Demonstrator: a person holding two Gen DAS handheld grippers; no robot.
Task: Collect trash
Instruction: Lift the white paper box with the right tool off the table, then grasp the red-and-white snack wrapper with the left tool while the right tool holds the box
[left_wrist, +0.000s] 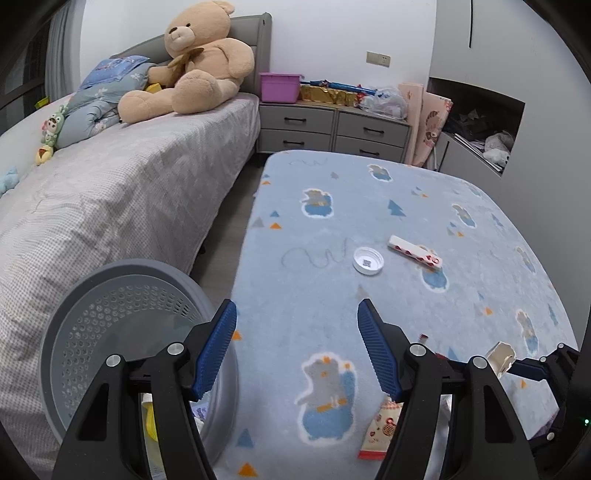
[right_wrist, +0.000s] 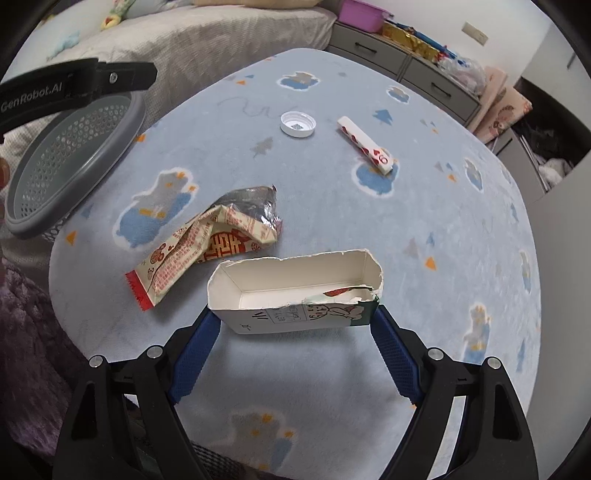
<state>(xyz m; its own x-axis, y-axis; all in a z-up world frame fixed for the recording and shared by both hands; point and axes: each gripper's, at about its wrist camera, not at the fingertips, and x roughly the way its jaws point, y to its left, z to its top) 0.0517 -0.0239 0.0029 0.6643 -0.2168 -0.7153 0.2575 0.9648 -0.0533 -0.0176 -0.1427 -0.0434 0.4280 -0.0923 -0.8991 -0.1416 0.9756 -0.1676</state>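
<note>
The grey perforated basket (left_wrist: 122, 332) sits at the bench's (left_wrist: 369, 206) left edge beside the bed (left_wrist: 110, 192); something yellow shows under the left gripper (left_wrist: 297, 345), whose jaws are spread wide on nothing. The right gripper (right_wrist: 293, 317) holds the torn carton (right_wrist: 295, 291) by its 2 ends. The crumpled wrapper (right_wrist: 207, 240) lies just beside it; the bottle cap (right_wrist: 297, 124) and small printed box (right_wrist: 365, 144) lie farther off, apart.

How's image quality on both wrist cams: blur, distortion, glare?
Left wrist: strong fisheye bending, black vignette corners, table edge slightly smeared beside the grey basket; bottle cap sharp. Right wrist: same curvature, even soft light, faint shadows, mild sheen on the foil wrapper; torn carton crisp.
</note>
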